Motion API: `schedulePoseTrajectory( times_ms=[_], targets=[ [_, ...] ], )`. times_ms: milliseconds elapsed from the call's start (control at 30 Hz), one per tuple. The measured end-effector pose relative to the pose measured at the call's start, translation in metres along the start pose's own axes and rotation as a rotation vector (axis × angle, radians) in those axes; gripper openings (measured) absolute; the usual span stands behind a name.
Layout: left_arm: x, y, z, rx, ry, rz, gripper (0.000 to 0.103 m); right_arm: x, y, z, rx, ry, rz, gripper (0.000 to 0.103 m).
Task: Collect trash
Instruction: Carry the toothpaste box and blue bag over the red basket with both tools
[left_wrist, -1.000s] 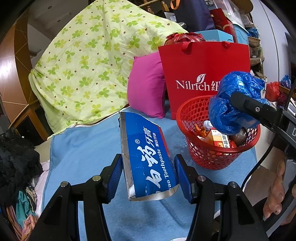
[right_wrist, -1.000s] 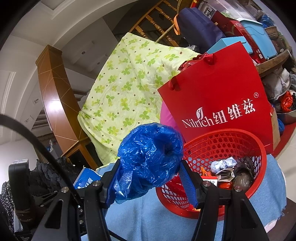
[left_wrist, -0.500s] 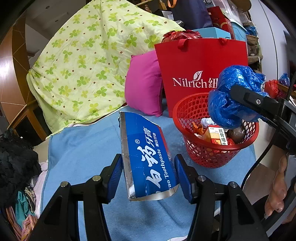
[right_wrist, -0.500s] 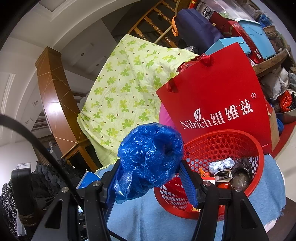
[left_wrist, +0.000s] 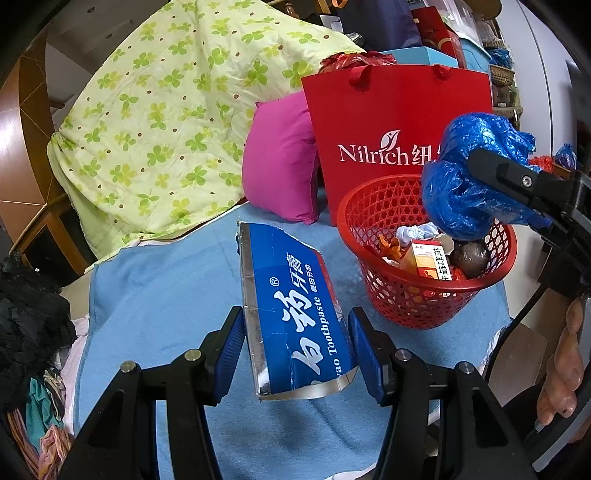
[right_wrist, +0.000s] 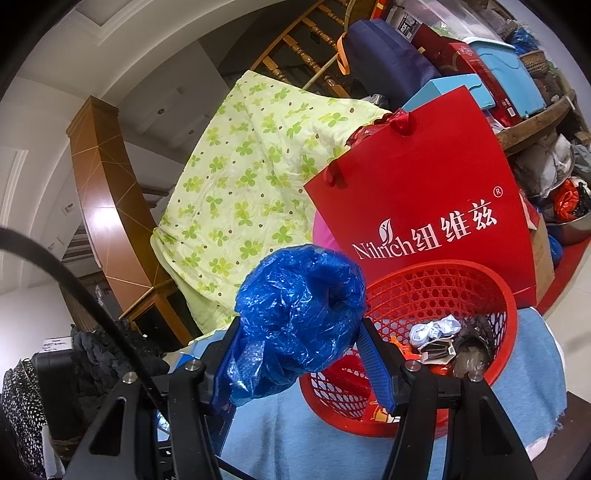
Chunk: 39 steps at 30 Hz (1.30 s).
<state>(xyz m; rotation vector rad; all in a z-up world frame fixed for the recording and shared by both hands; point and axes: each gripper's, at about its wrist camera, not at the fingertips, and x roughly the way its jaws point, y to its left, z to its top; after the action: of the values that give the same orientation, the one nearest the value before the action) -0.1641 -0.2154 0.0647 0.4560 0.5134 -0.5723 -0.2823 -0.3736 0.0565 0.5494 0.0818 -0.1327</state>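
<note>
Left tongs (left_wrist: 297, 345) clamped on a blue toothpaste box (left_wrist: 293, 314), held up over the light blue cloth (left_wrist: 162, 295) on the table. Right tongs (right_wrist: 301, 354) squeezing a crumpled blue plastic bag (right_wrist: 303, 314), hovering right at the rim of the red mesh basket (right_wrist: 436, 280), already half full of junk. Red Nilrich gift bag (right_wrist: 424, 192) standing just behind the basket.

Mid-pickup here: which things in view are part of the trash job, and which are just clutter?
Job: toothpaste box in left gripper; blue plastic bag in right gripper; red basket.
Clutter: red gift bag, pink pillow, clover quilt, blue cloth.
</note>
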Motion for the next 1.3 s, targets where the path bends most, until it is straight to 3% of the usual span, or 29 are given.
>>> schedulePoseTrajectory(
  times_ms=[1300],
  targets=[
    [0.006,-0.035,0.029,0.075,-0.044,-0.062,0.059,-0.008,-0.043,0.009,0.125,-0.009,-0.077,0.064]
  ],
)
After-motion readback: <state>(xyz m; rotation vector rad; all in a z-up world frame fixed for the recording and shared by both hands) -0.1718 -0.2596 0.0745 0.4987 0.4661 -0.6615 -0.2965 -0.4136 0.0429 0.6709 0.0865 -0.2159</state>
